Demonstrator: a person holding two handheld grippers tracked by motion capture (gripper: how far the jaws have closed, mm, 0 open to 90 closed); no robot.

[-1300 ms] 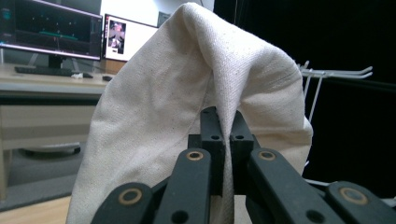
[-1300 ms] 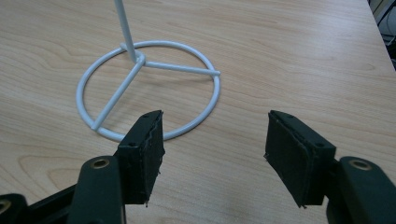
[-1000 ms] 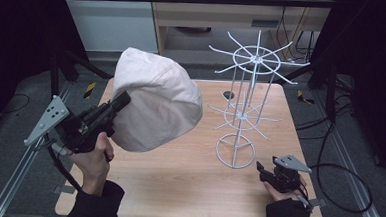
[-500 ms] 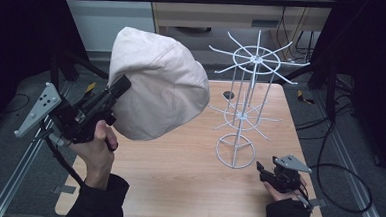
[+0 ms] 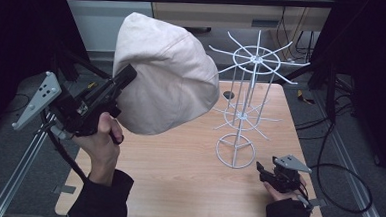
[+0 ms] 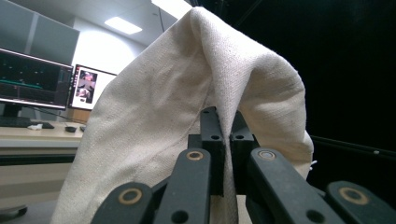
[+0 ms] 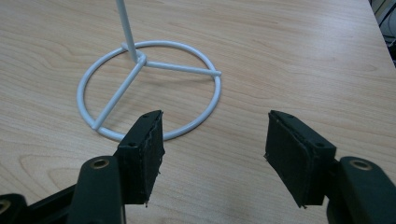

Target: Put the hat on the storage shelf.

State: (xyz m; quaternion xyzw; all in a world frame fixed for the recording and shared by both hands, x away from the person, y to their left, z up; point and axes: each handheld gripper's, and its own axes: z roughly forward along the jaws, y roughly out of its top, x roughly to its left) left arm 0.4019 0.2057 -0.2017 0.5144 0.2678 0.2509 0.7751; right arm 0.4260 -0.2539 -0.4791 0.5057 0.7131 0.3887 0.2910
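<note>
The left gripper (image 5: 127, 77) is holding a cream cloth hat (image 5: 165, 82) up in the air, its jaws pressed together on a fold of the fabric (image 6: 224, 140). The hat is hanging at about 10 o'clock from the white wire rack (image 5: 246, 111). The right gripper (image 5: 265, 171) is resting on the table (image 5: 177, 178) at 4 o'clock from the rack's ring base (image 7: 149, 88), jaws wide apart. I think the grip is thin: the hat may be slipping out, or its loose cloth could be catching a spoke and tipping the light rack.

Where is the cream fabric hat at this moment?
In the high view, the cream fabric hat hangs in the air over the wooden table's left side, clamped in the left tool, left of the white wire rack.
</note>
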